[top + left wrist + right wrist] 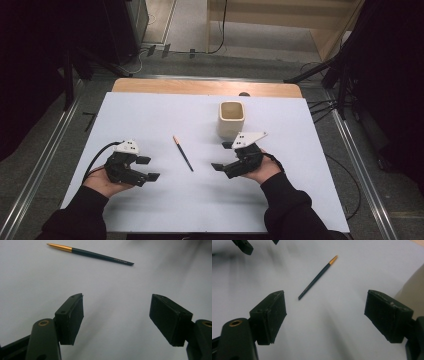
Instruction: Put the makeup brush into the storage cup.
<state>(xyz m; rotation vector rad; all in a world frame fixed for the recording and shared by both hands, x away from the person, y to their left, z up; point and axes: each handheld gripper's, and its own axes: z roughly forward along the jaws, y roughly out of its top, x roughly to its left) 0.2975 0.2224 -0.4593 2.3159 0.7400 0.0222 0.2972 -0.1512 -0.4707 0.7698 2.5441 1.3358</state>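
Note:
A dark pen with a gold tip (183,153) lies flat on the white table sheet (150,115), between the two hands. The same pen (90,254) sits far ahead in the left gripper view, and the pen (317,277) lies ahead in the right gripper view. My left gripper (149,168) rests at the pen's left, open and holding nothing. My right gripper (223,156) rests at the pen's right, open and holding nothing too. A cream square cup (231,119) stands upright just behind the right gripper.
The wooden table edge (200,88) shows beyond the sheet. Metal floor rails (45,160) run along both sides of the table. The cup's wall (414,290) shows at the right of the right gripper view. The left gripper's jaws appear at the top left there.

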